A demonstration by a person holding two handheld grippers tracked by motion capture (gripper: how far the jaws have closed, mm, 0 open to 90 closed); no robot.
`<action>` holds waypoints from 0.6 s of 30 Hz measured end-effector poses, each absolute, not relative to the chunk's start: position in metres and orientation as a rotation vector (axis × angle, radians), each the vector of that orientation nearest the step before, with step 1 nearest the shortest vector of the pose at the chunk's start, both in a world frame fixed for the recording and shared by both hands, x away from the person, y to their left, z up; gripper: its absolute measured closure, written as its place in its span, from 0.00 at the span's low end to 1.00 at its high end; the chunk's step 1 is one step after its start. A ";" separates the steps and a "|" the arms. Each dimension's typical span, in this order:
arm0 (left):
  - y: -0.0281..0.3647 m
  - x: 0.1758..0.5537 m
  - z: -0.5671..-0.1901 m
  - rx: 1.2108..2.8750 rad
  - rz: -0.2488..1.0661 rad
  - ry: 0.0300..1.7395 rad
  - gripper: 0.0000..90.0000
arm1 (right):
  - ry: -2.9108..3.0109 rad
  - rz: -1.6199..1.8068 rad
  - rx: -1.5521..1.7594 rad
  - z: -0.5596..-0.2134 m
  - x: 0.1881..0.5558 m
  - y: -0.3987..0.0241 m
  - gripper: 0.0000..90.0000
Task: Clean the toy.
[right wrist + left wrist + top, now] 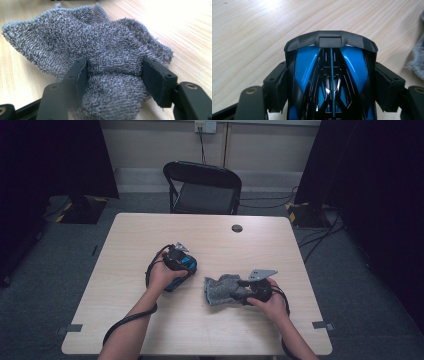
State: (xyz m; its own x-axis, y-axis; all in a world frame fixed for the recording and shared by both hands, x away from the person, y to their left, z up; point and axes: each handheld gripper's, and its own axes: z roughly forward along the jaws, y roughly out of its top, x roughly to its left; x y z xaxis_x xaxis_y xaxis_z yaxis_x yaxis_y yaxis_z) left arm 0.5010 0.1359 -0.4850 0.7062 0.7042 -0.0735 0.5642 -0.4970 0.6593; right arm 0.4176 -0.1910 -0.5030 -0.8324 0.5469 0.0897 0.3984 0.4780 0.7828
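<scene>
A glossy blue and black toy car [329, 77], moulded in hard plastic with angular panels and a matte black rear wing, is clamped between the pads of the left gripper [329, 87]; both pads are pressed against its sides. In the high view the left gripper [178, 262] is seen near the middle of the table [130, 250], whose top is a pale wood-grain laminate with rounded corners.

A grey terry cloth [100, 50], looped and fuzzy in texture with a stitched hem, is bunched between the pads of the right gripper [115, 77], and a thick fold is pinched there. The rest of the cloth is spread in soft creases on the table surface. In the high view the cloth [220, 289] lies to the right of the car, well apart from it, with the right gripper [246, 292] at its right edge.

A black folding chair [202, 187] is placed beyond the far edge.
</scene>
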 end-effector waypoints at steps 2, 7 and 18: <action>0.137 0.499 -0.483 2.226 0.268 0.955 0.28 | 2.548 1.280 0.823 -0.503 0.418 -0.191 0.42; 0.139 0.494 -0.474 2.203 0.273 0.928 0.28 | 2.550 1.285 0.827 -0.503 0.418 -0.191 0.42; 0.143 0.484 -0.453 2.169 0.270 0.873 0.28 | 2.551 1.283 0.830 -0.503 0.418 -0.191 0.42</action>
State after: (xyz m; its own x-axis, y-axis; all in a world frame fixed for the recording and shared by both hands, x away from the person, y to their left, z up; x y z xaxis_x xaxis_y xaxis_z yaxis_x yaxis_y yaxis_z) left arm 0.4845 0.1433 -0.4534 0.7428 0.6644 -0.0827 0.5019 -0.4707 0.7256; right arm 0.4182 -0.1910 -0.5032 -0.8312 0.5477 0.0954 0.4031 0.4755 0.7819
